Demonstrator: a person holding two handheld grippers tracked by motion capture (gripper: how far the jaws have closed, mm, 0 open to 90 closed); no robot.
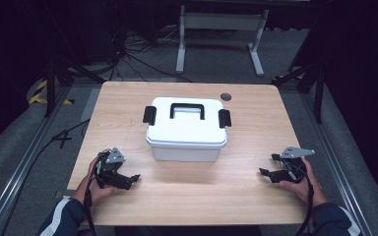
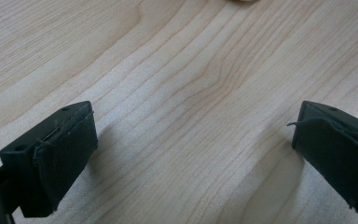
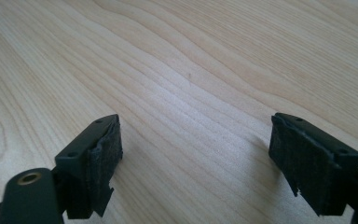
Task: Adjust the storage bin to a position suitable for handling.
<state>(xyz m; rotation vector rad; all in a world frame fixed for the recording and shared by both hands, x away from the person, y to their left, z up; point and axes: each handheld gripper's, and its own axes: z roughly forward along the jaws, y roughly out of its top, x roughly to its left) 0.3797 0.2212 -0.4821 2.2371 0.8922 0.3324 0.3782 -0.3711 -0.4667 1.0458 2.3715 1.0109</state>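
Note:
A white plastic box with a black handle in its lid and a black latch at each end stands shut in the middle of the wooden table. My left gripper rests low over the table, in front of the box and to its left, held in a hand. My right gripper sits at the front right, well clear of the box. In the left gripper view the left gripper is open over bare wood. In the right gripper view the right gripper is open too, with nothing between its pads.
A small dark round grommet is set in the table behind the box. Beyond the far edge lie cables on the floor and the white legs of another table. Metal rails run along both sides.

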